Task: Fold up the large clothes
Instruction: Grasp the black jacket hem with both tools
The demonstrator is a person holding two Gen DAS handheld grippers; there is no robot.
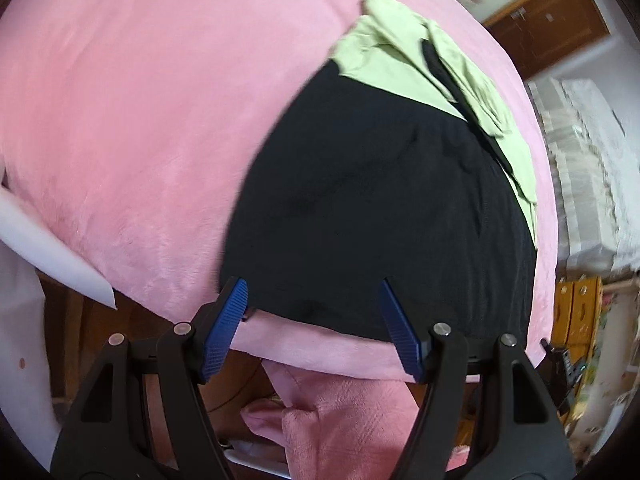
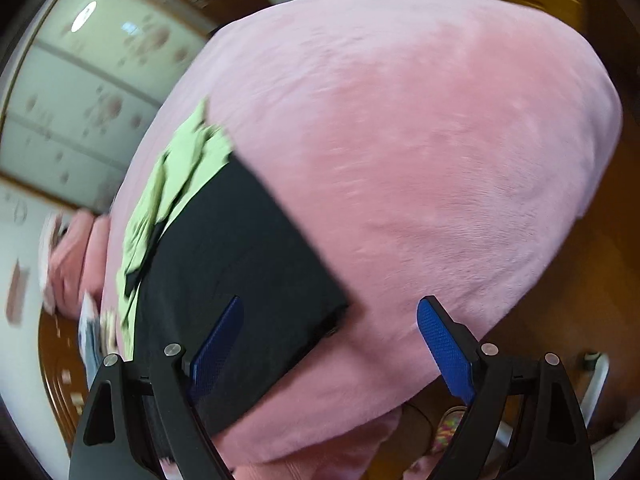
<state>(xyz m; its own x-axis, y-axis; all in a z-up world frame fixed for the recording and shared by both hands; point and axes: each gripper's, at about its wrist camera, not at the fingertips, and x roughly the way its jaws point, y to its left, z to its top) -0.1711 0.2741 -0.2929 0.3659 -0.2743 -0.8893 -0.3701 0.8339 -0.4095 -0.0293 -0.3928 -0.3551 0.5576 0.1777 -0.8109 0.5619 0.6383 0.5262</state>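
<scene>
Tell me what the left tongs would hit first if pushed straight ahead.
Most likely the flat black cloth garment spread on the pink plush blanket; its near hem lies between the open left tongs. Depth is unclear, so the gap cannot be judged.

A home bedroom: pink plush bedding, floral wardrobe doors.

Wardrobe blurred, perhaps floral.

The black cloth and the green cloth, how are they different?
The black cloth lies smooth and flat; the green cloth is crumpled. The black cloth shows more area and lies nearer both tongs; the green cloth lies beyond it, partly under it. Both rest on the pink blanket.
</scene>
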